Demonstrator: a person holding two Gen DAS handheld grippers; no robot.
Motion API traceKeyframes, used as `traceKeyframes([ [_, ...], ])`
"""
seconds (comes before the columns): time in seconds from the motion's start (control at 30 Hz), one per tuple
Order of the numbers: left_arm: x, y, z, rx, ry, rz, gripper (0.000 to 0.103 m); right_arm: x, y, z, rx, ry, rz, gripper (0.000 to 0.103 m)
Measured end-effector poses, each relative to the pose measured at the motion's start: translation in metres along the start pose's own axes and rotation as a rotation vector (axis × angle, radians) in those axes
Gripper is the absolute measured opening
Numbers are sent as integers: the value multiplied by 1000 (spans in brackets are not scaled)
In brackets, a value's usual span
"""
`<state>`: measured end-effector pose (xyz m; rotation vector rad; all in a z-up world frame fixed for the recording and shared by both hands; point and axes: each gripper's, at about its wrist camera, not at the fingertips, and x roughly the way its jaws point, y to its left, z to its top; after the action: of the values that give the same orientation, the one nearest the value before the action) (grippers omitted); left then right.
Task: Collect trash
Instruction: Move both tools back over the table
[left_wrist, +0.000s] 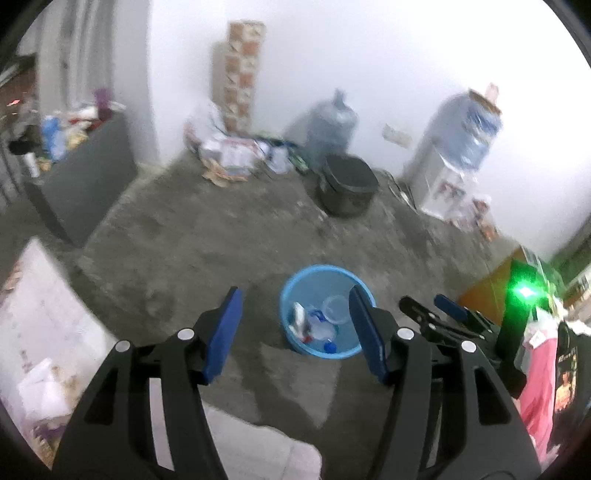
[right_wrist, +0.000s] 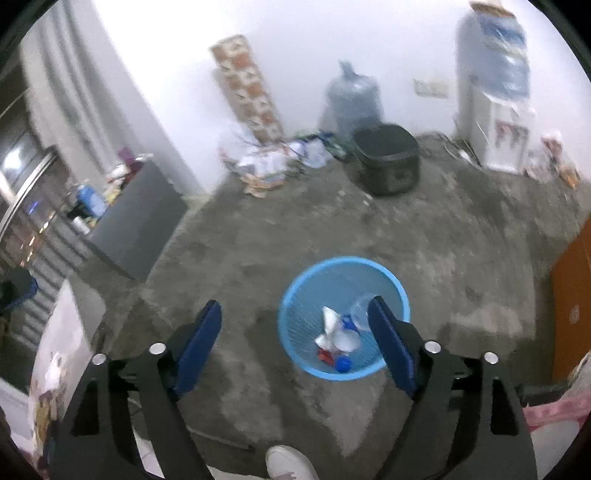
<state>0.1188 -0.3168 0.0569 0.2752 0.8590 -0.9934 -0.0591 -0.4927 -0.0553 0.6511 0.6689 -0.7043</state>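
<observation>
A blue mesh basket (left_wrist: 325, 271) (right_wrist: 343, 263) stands on the concrete floor below both grippers. Inside it lie a crumpled white wrapper (right_wrist: 328, 325), a clear plastic cup (left_wrist: 336, 306) (right_wrist: 360, 308), a blue cap (right_wrist: 343, 364) and a red scrap. My left gripper (left_wrist: 295, 325) hangs above the basket's left side, open, with nothing between its blue pads. My right gripper (right_wrist: 295, 314) is also open and empty, its right finger overlapping the basket's rim. In the left wrist view the right gripper (left_wrist: 424, 302) shows at the right, apart from the left one.
A black bin (left_wrist: 347, 184) (right_wrist: 388, 162), a water jug (left_wrist: 332, 122) and a water dispenser (left_wrist: 454, 147) stand by the far wall. Paper litter (left_wrist: 229, 155) (right_wrist: 266, 162) lies beside a patterned box. A grey cabinet (left_wrist: 85, 184) is at left, an orange cabinet (right_wrist: 572, 295) at right. A white shoe (right_wrist: 288, 461) is near.
</observation>
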Motion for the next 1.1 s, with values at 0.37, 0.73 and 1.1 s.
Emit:
traceKeyframes([
  [0.37, -132, 84, -31, -100, -166, 172, 70, -69, 92, 3, -224, -139, 52, 96],
  [0.73, -240, 200, -72, -258, -235, 357, 75, -91, 183, -6, -341, -84, 372, 96],
  [1.1, -250, 289, -117, -384, -151, 357, 75, -60, 288, -30, -436, 118, 544, 86],
])
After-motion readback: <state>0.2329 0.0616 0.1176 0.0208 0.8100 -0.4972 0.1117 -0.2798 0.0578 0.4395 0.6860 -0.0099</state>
